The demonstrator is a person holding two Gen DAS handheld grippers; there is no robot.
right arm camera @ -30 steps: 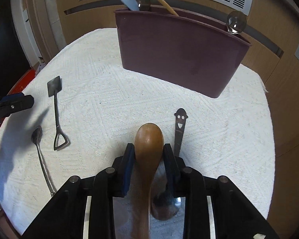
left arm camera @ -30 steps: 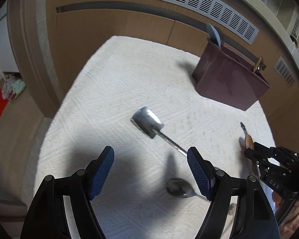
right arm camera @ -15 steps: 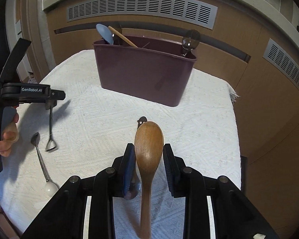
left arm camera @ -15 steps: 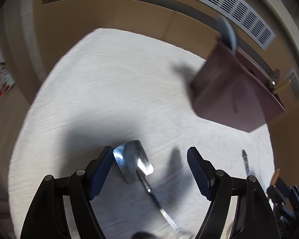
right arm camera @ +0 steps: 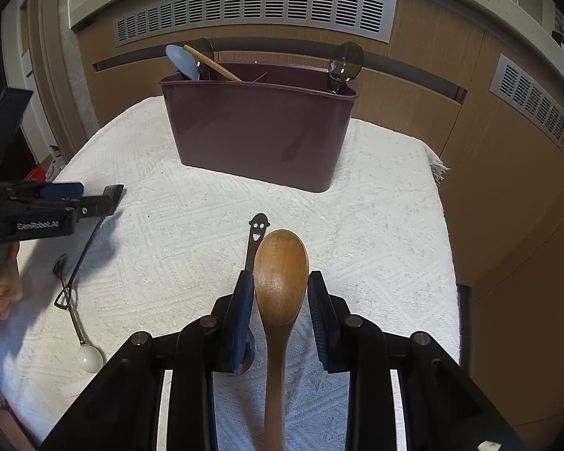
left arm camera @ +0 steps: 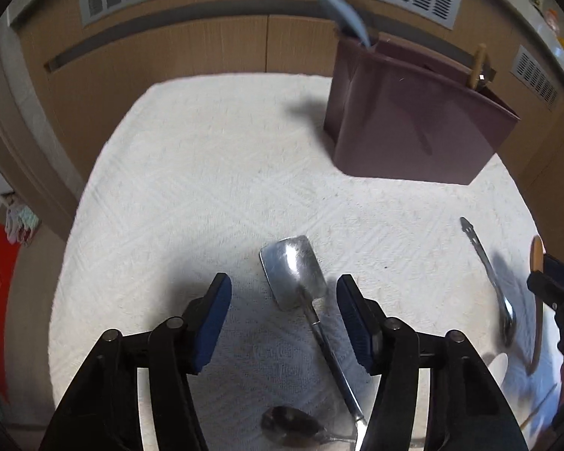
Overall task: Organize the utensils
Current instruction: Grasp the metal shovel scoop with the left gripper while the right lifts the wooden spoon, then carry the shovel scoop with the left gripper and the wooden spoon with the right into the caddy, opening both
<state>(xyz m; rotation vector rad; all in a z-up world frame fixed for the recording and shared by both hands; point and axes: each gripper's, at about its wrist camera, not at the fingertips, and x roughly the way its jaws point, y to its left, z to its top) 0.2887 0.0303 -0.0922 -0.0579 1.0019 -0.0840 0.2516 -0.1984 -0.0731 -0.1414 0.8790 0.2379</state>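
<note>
two tongs are at work over the white-clothed worktop [left arm camera: 206,173]. my right tongs [right arm camera: 281,300] pinch a wooden spoon [right arm camera: 280,274] by its neck, bowl forward and clear of the cloth, handle running back under the camera. straight ahead, well apart, stands the maroon utensil caddy [right arm camera: 259,131], already holding a blue spoon [right arm camera: 182,62] at its left end and a metal spoon [right arm camera: 344,62] at its right; the middle of its rim looks free, so i judge the drop should aim there.

my left tongs [left arm camera: 282,302] have just been closing yet remain spread, their pads not touching the shovel-shaped spoon [left arm camera: 295,272] that lies flat between them. its blade points away from me and its long axis runs back toward the right pad [left arm camera: 351,314], slightly slanted, so the grip must cross the shaft just behind the blade. the left hand is plainly the nearer one to it.

beside my right tongs a smiley-handled spoon [right arm camera: 257,233] rests on the cloth. another metal spoon [left arm camera: 293,426] lies near the shovel's handle end. open cloth lies to the left, and the worktop edge is well clear.
</note>
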